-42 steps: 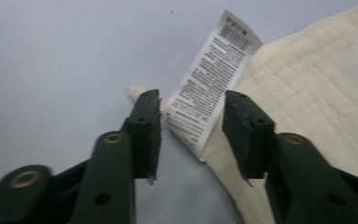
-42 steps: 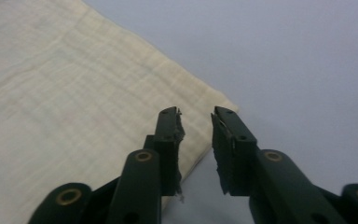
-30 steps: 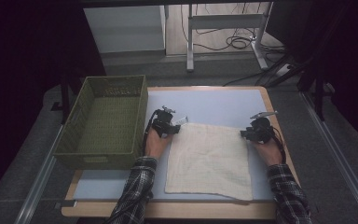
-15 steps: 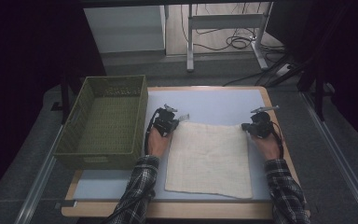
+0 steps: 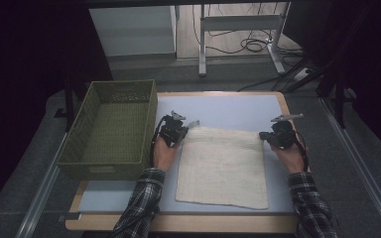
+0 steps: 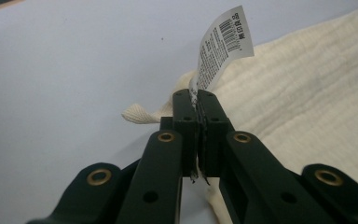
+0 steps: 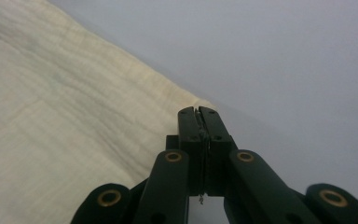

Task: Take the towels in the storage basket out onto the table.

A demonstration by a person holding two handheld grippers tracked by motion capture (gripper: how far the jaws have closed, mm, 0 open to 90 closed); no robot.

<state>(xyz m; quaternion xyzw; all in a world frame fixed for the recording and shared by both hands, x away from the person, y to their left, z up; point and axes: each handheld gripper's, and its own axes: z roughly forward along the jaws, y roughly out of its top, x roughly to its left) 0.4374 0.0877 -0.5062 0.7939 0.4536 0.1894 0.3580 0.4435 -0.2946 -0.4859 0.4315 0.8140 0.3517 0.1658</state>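
Note:
A cream cloth [image 5: 223, 166] lies flat on the pale blue table top [image 5: 228, 109]. My left gripper [image 5: 174, 133] is at the cloth's far left corner, shut on that corner [image 6: 186, 88] next to a white barcode tag [image 6: 223, 44]; its jaws have just been closing, with the cloth between them. My right gripper [image 5: 273, 138] is at the far right corner, shut on that corner of the cloth [image 7: 193, 105]; its jaws have just been closing too. The cloth [image 7: 60, 107] spreads to the left in the right gripper view.
A green slatted basket [image 5: 110, 130] stands on the table's left side, close to my left hand. Beyond the table are metal desk legs [image 5: 202, 39] and cables on the floor [image 5: 248, 44]. A metal rail [image 5: 357, 163] runs along the right.
Both grippers have slid onto the cloth's far corners and closed on them. The left corner is lifted slightly, the tag now standing up.

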